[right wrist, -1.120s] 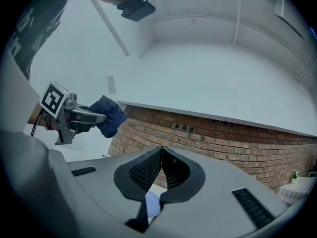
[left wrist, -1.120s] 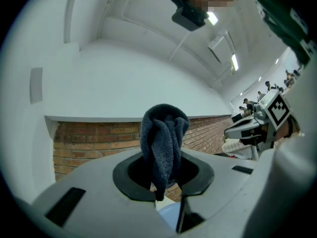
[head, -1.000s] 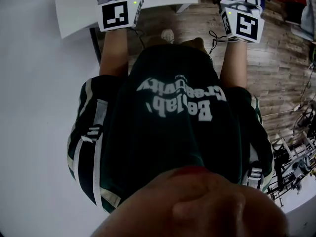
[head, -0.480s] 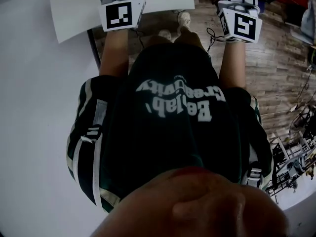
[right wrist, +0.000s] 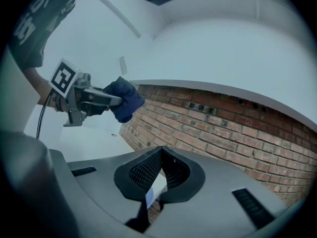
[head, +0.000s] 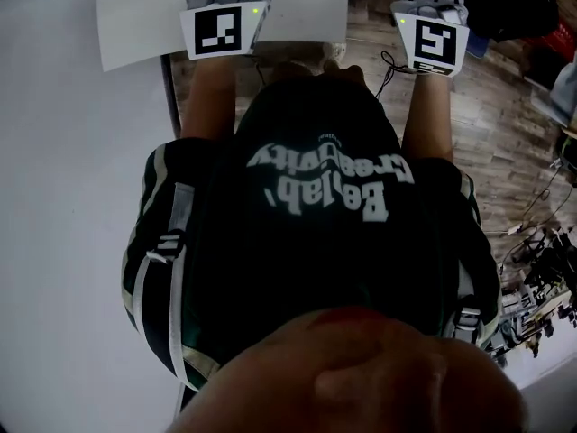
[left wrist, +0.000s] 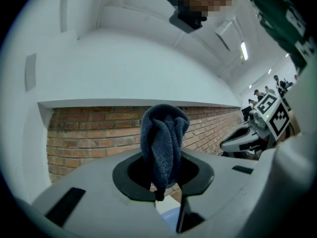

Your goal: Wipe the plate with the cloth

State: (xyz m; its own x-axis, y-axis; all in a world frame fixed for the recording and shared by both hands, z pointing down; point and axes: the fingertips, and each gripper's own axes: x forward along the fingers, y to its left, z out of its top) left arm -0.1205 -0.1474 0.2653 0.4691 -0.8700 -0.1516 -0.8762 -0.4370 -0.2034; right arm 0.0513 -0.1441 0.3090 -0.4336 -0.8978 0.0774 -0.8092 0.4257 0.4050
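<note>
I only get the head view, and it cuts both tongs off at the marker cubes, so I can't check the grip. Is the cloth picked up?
Observer: Yes. The left tongs are shut on a dark blue cloth, which is bunched and sticks out past them.
Operator: And the right tongs?
Observer: The right tongs are shut with nothing between them.
Operator: What do they face?
Observer: A brick wall.

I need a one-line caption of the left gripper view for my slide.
Left claw shut on a bunched dark blue cloth, held in front of a red brick wall.
</note>
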